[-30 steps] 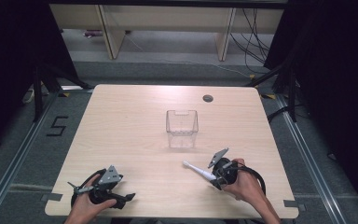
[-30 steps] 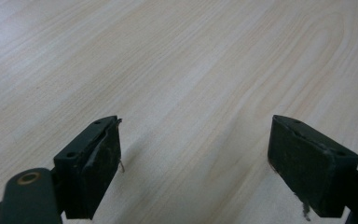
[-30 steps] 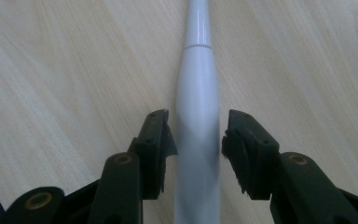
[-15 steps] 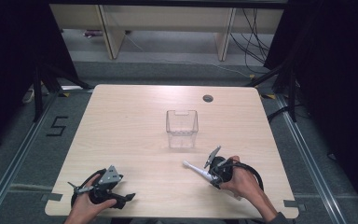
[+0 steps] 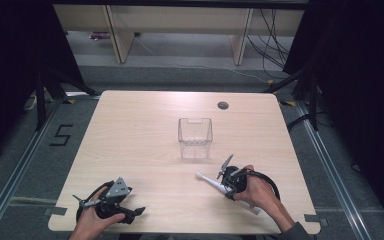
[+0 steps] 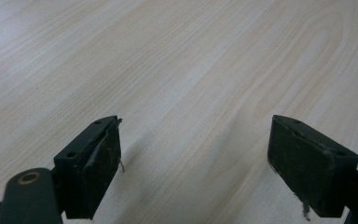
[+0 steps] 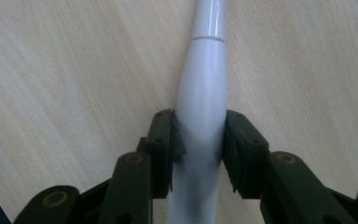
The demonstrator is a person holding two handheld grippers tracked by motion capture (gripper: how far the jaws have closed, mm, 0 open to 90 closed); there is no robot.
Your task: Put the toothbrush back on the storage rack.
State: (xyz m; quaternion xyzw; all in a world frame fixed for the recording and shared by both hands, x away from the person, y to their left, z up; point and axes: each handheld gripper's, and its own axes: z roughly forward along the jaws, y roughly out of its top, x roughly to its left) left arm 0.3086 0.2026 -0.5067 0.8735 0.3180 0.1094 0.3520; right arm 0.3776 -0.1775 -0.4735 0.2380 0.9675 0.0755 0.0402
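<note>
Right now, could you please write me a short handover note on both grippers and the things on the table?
Right gripper: shut on the white toothbrush-like handle, gripping its thick middle; the handle is low over the table, near the front right.
Left gripper: open, holding nothing, resting at the front left corner of the table.
Clear plastic container: upright at the table's centre, looks empty.
Done: the handle is grasped.
Left, probably: carry the handle to the container and put it in; the left gripper could steady the container if needed.
</note>
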